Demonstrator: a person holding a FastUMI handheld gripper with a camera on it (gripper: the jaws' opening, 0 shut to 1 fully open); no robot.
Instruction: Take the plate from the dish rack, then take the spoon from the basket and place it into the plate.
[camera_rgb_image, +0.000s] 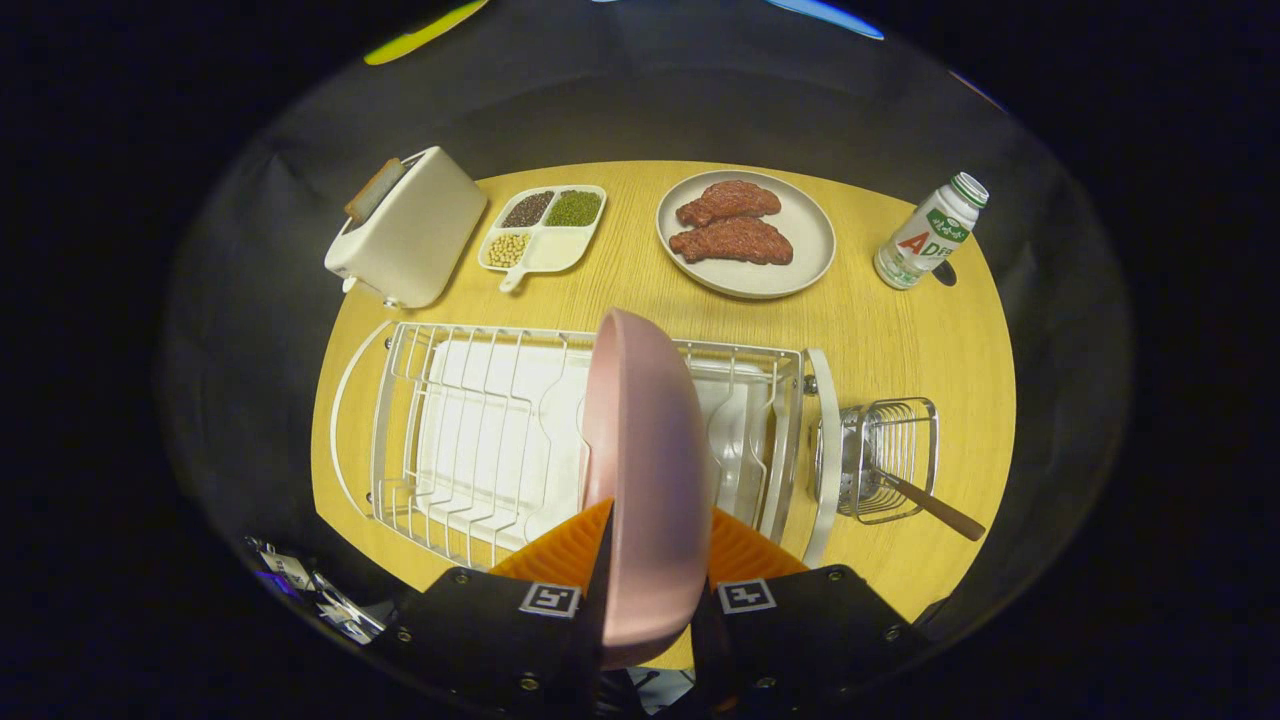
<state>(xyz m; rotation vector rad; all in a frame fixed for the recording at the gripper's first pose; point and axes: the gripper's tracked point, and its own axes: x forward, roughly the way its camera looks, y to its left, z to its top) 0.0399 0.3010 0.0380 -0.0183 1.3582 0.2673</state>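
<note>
A pink plate (645, 470) stands on edge between my two fingers, over the white wire dish rack (470, 440). My gripper (648, 545) is shut on the plate's near rim, one finger on each face. To the right of the rack a small wire basket (885, 455) holds a spoon (930, 505), whose dark wooden handle sticks out toward the right. Whether the plate still rests in the rack's slots is hidden behind the fingers.
On the round wooden table (870, 330), beyond the rack, stand a white toaster (410, 230), a divided dish of beans and grains (545, 228), a grey plate with two meat patties (745, 235) and a small bottle (930, 232). Bare tabletop lies between rack and patties.
</note>
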